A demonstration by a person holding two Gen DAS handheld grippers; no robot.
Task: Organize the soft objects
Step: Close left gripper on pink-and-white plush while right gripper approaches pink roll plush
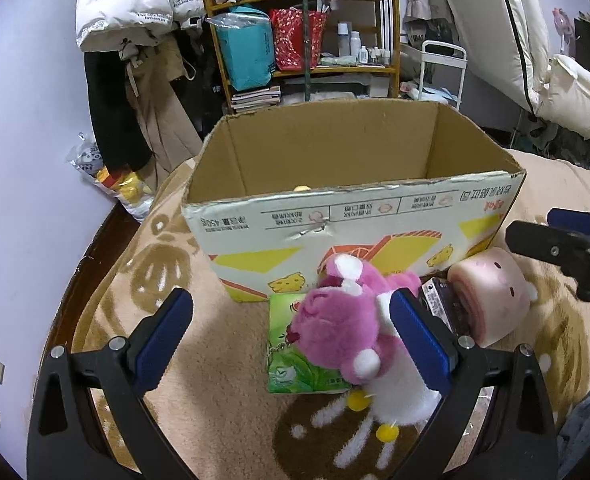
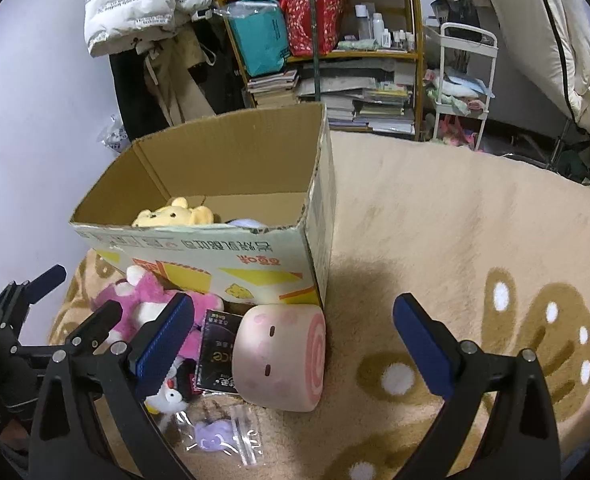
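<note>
Beige blanket, cardboard box [image 1: 351, 184] at 12 o'clock. Pink plush bear [image 1: 335, 332] lies before it, long axis toward 5 o'clock, nearest my left gripper [image 1: 291, 336]; both grippers' jaws spread wide, empty.

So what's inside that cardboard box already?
In the cardboard box, a yellow plush bear lies at the near wall, with something pale lilac beside it. That wall hides the rest of the floor.
</note>
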